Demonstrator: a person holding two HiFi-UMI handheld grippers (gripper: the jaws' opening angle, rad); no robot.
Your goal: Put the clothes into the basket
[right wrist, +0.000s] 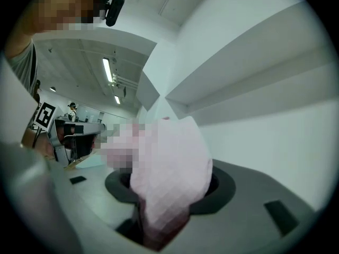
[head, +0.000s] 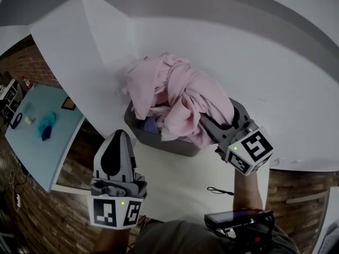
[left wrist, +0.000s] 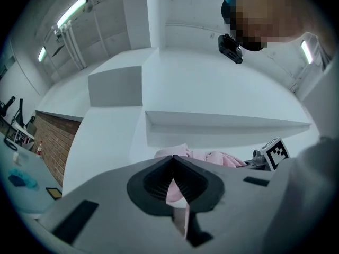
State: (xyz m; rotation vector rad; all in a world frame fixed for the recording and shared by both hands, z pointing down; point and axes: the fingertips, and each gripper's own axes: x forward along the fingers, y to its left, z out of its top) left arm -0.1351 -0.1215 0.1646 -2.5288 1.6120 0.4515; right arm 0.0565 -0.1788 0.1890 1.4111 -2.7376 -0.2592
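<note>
My right claw (right wrist: pixel 169 190) is pinching a fold of the crumpled pink clothes (head: pixel 175 97) — they're heaped in the dark grey plastic basket (head: pixel 159 141) on the white table (head: pixel 180 176). And my left claw (head: pixel 118 136) — pressed together, empty, near the basket.

Our left tool (head: pixel 118 136) and right tool (head: pixel 207 121) are grey plastic shells. Black ribbed pads (left wrist: pixel 158 180) sit in dark collars, with dark rectangular slots alongside. The left cube (head: pixel 116 211) and right cube (head: pixel 250 151) are white with black square markers, each with a green light (head: pixel 123 203). We wear a grey shirt (head: pixel 169 236) and a black device (head: pixel 238 218) on the chest.
</note>
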